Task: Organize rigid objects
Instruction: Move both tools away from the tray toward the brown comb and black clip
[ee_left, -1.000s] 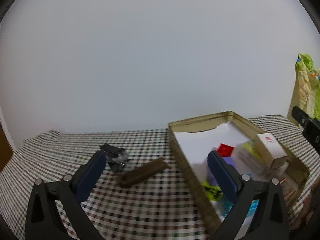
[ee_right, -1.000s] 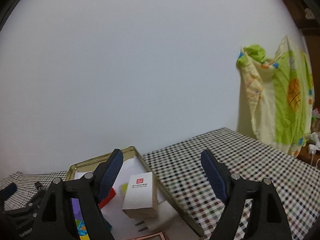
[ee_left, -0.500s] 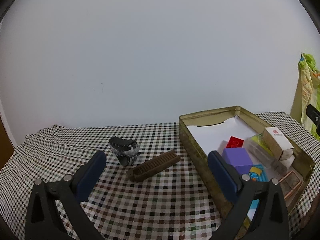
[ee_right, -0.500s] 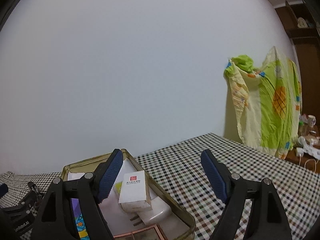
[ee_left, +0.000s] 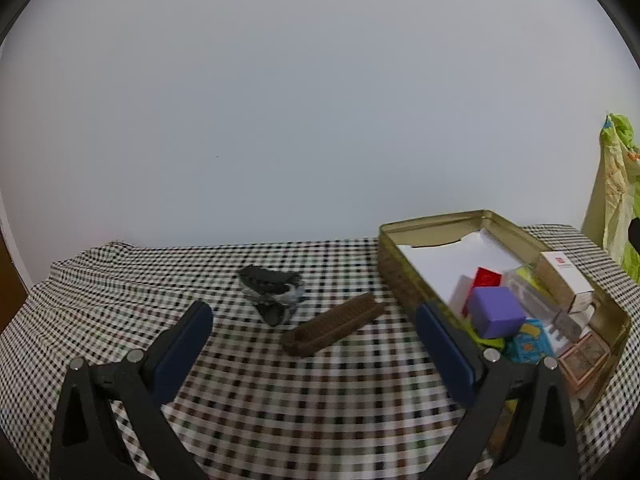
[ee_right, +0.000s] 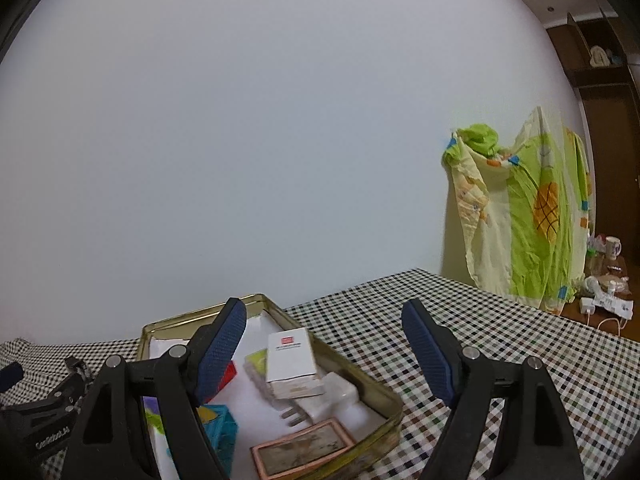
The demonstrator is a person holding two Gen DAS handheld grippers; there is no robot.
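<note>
Wall (ee_left: pixel 320 100), pale and plain, filled the upper part of both views. Counter (ee_left: pixel 280 400) under black-and-white checked cloth (ee_right: pixel 500 340) ran below it. Green and yellow printed fabric (ee_right: pixel 520 220) hung at the right, by dark wooden furniture (ee_right: pixel 608 120).

Gold tin (ee_left: pixel 404 276), rectangular and lidless, sat on the right half of the counter, long axis running from the wall toward the camera. Contents: white paper lining (ee_left: pixel 448 256); white carton with red mark (ee_right: pixel 290 354), lying flat along the far long side, its long axis parallel to the tin's; purple block (ee_left: pixel 496 316); red block (ee_left: pixel 488 278); white plug adapter (ee_right: pixel 324 398); framed picture tile (ee_right: pixel 304 450) at the near end.

Brown ridged bar (ee_left: pixel 332 324) lay on the cloth just left of the tin, long axis slanting up to the right, its right end near the tin's wall. Black and white crumpled item (ee_left: pixel 272 292) rested just beyond it; identity unclear.

Left claw (ee_left: pixel 312 344) was spread wide and empty, low over the cloth before the bar. Right claw (ee_right: pixel 322 344) was spread wide and empty, above the tin.
</note>
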